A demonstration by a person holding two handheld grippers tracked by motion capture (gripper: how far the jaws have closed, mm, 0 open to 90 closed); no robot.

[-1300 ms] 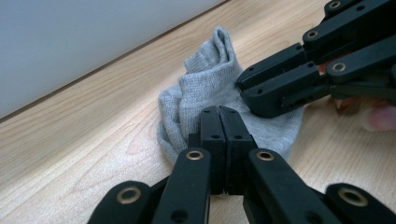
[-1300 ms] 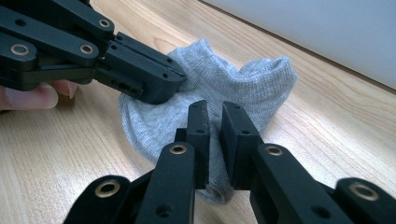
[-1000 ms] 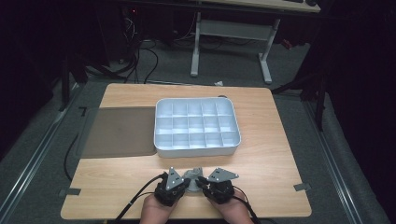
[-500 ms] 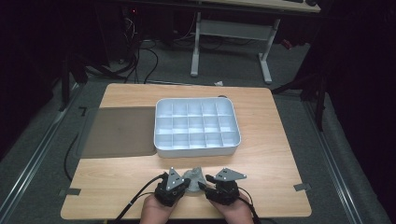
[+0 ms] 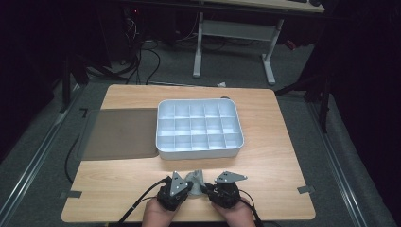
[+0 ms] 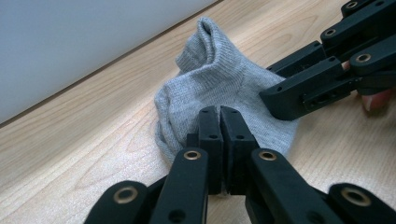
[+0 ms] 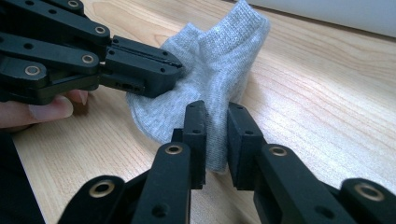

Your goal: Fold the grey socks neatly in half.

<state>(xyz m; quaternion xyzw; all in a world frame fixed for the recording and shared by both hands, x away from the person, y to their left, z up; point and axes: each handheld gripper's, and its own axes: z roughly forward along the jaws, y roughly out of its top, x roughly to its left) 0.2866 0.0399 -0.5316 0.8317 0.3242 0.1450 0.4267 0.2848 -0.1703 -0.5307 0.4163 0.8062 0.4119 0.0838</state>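
A small grey sock (image 5: 196, 177) lies bunched on the wooden table near its front edge, between the two hand-held grippers. My left gripper (image 6: 219, 112) is shut, pinching the near edge of the sock (image 6: 210, 84). My right gripper (image 7: 216, 109) has a fold of the sock (image 7: 219, 56) squeezed between its pads; its jaws have just been closing. The left gripper (image 7: 175, 70) bites the sock's left side in the right gripper view. In the high view the left gripper (image 5: 191, 187) and right gripper (image 5: 204, 187) meet at the sock.
A white compartment tray (image 5: 198, 153) stands at the middle of the table, just beyond the sock. A dark mat (image 5: 118, 135) lies to its left. The table's front edge runs right under the person's hands (image 5: 158, 215).
The right gripper has shifted slightly to the right beside the sock. The left gripper and the sock have stayed in place.
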